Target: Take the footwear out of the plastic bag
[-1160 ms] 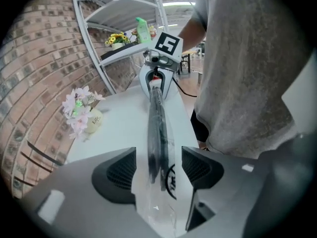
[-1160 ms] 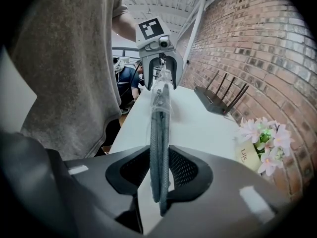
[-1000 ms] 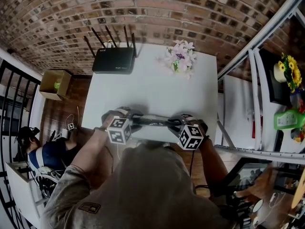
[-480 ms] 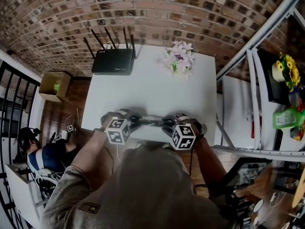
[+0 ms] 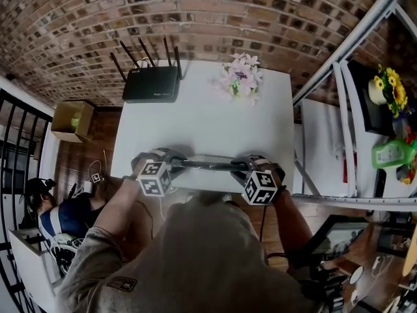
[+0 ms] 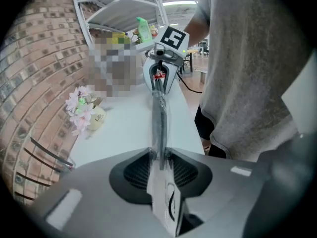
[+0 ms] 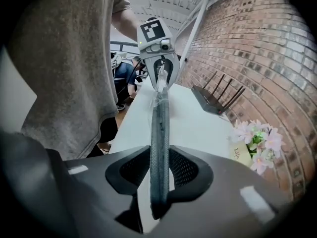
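A flat dark piece of footwear [image 5: 205, 164] in a clear plastic bag hangs edge-on between my two grippers, over the near edge of the white table [image 5: 202, 122]. My left gripper [image 5: 174, 163] holds its left end. In the left gripper view the jaws [image 6: 159, 158] are closing, and the pads pinch the plastic bag [image 6: 166, 202] with its white label. My right gripper [image 5: 238, 167] holds the other end. Its jaws [image 7: 159, 165] are closing too, and they clamp the dark mesh-textured footwear [image 7: 159, 133]. Each gripper faces the other along the bundle.
A black router [image 5: 151, 83] with antennas stands at the table's far left, a small pot of pink flowers [image 5: 240, 78] at the far right. A metal shelf rack [image 5: 352, 109] stands right of the table. A cardboard box [image 5: 68, 119] and a seated person [image 5: 45, 207] are on the floor at left.
The right gripper came in toward the left one, then moved back out to the right. The left gripper shifted slightly left. The bagged footwear now spans a wider gap between them.
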{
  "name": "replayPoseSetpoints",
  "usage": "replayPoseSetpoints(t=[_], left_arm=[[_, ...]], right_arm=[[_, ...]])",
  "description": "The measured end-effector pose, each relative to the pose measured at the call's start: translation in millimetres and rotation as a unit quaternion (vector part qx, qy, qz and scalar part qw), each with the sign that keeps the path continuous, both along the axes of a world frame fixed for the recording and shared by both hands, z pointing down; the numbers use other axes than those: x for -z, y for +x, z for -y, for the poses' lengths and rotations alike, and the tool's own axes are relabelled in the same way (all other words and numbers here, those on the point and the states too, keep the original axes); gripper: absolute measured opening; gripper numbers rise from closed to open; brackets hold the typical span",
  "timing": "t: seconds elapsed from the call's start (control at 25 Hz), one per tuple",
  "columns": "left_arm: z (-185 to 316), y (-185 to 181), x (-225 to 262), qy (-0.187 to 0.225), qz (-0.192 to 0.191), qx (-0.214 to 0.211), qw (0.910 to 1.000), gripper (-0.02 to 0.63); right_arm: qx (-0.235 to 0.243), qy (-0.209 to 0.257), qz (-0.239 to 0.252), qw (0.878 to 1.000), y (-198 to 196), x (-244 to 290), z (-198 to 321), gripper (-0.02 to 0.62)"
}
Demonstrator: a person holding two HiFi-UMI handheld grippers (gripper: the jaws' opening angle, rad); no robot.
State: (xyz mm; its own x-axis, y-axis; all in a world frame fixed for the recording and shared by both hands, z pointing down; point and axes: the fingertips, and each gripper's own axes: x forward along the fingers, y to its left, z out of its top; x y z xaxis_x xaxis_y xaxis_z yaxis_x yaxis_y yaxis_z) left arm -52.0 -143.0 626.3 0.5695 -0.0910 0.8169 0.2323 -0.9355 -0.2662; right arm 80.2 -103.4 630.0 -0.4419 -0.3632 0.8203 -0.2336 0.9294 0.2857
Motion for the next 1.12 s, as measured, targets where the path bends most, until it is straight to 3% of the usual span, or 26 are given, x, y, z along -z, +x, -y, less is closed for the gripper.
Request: replayPoseSetpoints(t=[0.4, 0.76, 1.12], left_arm=[[7, -6, 4, 0.021, -0.006, -0.002, 0.9998, 0.012], [20, -13, 6, 0.051, -0.007, 0.009, 0.9986, 0.003], [53, -6, 23, 0.168, -0.046, 0.034, 0.9841, 0.003]], right_arm=[[-0.057, 0.015, 0.003, 0.998, 26, 7, -9, 0.127], [-0.128, 0.048, 0.014, 0.991, 52, 22, -2, 0.127], [-0.183, 0.086, 0.016, 0.979, 66, 38, 11, 0.127]])
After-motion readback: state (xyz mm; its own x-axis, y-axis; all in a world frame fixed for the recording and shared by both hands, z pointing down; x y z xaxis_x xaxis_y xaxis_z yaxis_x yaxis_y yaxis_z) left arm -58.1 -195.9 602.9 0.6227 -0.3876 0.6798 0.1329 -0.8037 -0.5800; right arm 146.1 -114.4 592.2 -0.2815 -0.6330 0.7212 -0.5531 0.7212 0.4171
